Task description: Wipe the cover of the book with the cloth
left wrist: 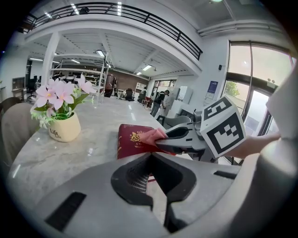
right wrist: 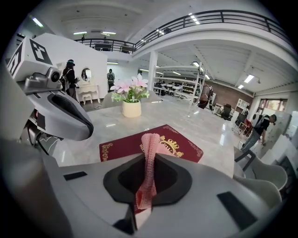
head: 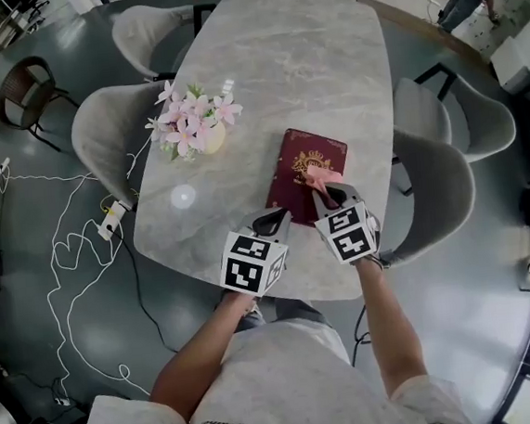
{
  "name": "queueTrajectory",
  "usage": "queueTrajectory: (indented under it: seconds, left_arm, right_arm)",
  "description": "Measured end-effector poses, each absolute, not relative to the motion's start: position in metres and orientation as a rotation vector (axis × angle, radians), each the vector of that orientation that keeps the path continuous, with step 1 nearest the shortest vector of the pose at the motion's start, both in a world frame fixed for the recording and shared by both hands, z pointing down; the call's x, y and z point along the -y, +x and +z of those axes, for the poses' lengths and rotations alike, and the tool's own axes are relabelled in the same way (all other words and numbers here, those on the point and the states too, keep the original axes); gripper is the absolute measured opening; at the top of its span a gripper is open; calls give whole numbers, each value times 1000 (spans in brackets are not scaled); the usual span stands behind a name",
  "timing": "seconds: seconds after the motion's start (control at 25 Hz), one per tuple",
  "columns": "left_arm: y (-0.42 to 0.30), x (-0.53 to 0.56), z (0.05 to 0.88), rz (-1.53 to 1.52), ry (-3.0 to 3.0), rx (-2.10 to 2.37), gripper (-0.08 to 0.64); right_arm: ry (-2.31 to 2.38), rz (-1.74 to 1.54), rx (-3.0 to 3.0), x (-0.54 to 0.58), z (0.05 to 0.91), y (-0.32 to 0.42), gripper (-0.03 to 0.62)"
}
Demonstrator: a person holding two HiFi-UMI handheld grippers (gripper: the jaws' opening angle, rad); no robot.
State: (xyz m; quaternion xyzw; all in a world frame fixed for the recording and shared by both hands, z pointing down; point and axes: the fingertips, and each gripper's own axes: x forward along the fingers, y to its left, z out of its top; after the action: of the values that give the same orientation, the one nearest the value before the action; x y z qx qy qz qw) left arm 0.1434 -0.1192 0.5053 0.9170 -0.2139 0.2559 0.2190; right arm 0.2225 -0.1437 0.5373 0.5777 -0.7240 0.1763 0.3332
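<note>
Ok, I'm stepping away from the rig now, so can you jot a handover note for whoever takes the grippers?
Right gripper: shut on the pink cloth, whose free end rests on the red book, near its gold crest.
Left gripper: shut, empty, by the book's near left corner.
The book lies closed and flat on the marble table.
Done: cloth gripped and brought to the cover. How much is wiped cannot be told.
Left: wipe across the whole cover.

Head view, lower centre: both forearms reach forward, grippers side by side. Left gripper [head: 272, 221]: jaws together, nothing between. Right gripper [head: 331, 195]: jaws clamped on pink cloth [right wrist: 150, 153].
</note>
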Motion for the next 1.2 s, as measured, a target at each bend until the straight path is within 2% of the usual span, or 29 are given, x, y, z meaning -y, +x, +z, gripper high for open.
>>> queueTrajectory:
  seconds: [1.2]
  left_arm:
    - [99,94,503,701,2580,468,6]
  right_arm:
    - [1597,517,1794,83,538,171,18]
